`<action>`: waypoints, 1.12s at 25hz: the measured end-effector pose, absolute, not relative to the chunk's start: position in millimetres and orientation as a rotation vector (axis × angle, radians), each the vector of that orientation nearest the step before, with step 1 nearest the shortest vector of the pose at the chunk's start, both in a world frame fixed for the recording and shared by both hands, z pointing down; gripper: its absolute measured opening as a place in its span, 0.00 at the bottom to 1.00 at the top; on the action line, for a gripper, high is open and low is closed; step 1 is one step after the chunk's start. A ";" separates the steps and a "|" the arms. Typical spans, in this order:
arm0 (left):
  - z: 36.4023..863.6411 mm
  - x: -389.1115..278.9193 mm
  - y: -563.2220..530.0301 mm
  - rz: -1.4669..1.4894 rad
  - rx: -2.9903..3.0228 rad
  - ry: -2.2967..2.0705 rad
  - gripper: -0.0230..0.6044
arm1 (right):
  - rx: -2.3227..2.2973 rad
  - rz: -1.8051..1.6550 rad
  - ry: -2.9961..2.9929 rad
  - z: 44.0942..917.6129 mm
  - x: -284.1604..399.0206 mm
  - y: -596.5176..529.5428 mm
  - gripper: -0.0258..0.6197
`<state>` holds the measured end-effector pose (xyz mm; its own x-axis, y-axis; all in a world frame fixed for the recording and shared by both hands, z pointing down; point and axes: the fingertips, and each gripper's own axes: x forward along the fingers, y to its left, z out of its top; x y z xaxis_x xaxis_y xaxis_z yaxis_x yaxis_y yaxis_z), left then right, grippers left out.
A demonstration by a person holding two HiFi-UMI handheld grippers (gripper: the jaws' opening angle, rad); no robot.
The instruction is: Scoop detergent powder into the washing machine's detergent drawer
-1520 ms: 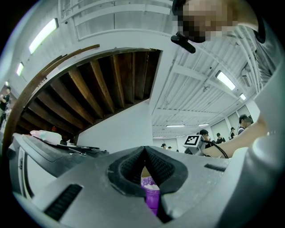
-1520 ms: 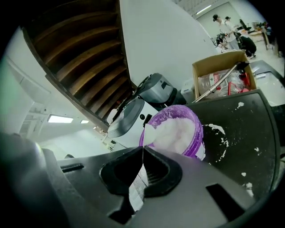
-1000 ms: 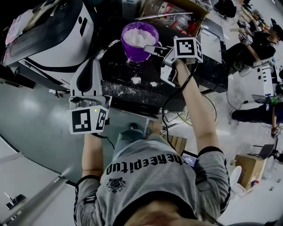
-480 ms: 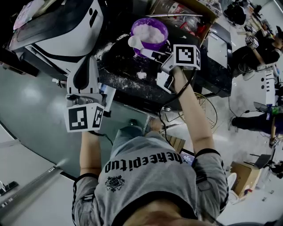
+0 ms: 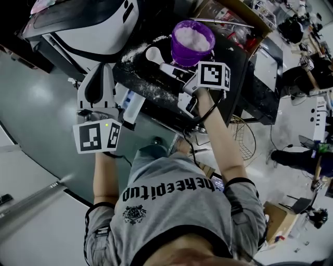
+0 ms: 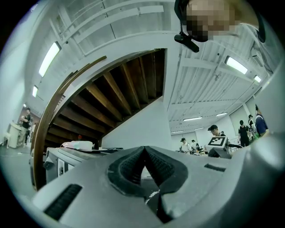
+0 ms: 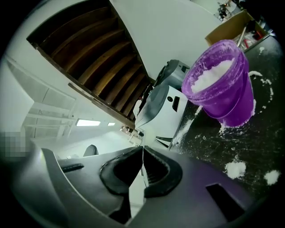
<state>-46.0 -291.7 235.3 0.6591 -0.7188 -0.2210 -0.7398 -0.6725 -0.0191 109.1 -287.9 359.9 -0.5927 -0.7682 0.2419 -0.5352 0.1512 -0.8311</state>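
Note:
A purple cup (image 5: 192, 42) (image 7: 221, 89) full of white powder stands on the black tabletop (image 5: 156, 85). My right gripper (image 5: 177, 71) (image 7: 142, 149) is shut on the handle of a white scoop (image 5: 154, 54). The scoop's bowl hangs just left of the cup and looks white inside. The white washing machine (image 5: 86, 23) (image 7: 162, 109) is at the upper left. A pale blue-white oblong tray (image 5: 131, 105), which looks like the drawer, juts out beside my left gripper (image 5: 99, 70) (image 6: 143, 150). That gripper is shut and empty, pointing at the machine.
Spilled powder (image 5: 136, 52) (image 7: 236, 169) lies in streaks and clumps on the black top. A cardboard box (image 5: 231, 15) sits behind the cup. The grey floor (image 5: 36, 104) lies below the left gripper. People (image 5: 307, 145) work at benches far right.
The right gripper has lifted the scoop out of the purple cup and carried it left, toward the machine. The left gripper has stayed shut in about the same place.

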 end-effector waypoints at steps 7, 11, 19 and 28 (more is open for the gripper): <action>243.9 -76.3 -295.0 0.269 -2.727 1.329 0.04 | -1.222 -1.415 2.240 374.6 71.1 -296.8 0.05; 249.4 -93.1 -295.0 0.251 -2.710 1.384 0.04 | -1.196 -1.425 2.272 383.7 49.9 -298.8 0.05; 259.1 -125.0 -292.8 0.220 -2.678 1.478 0.04 | -1.144 -1.518 2.292 412.3 12.6 -295.8 0.05; 274.6 -157.3 -286.6 0.201 -2.645 1.563 0.04 | -1.103 -1.642 2.320 457.2 -22.9 -287.5 0.05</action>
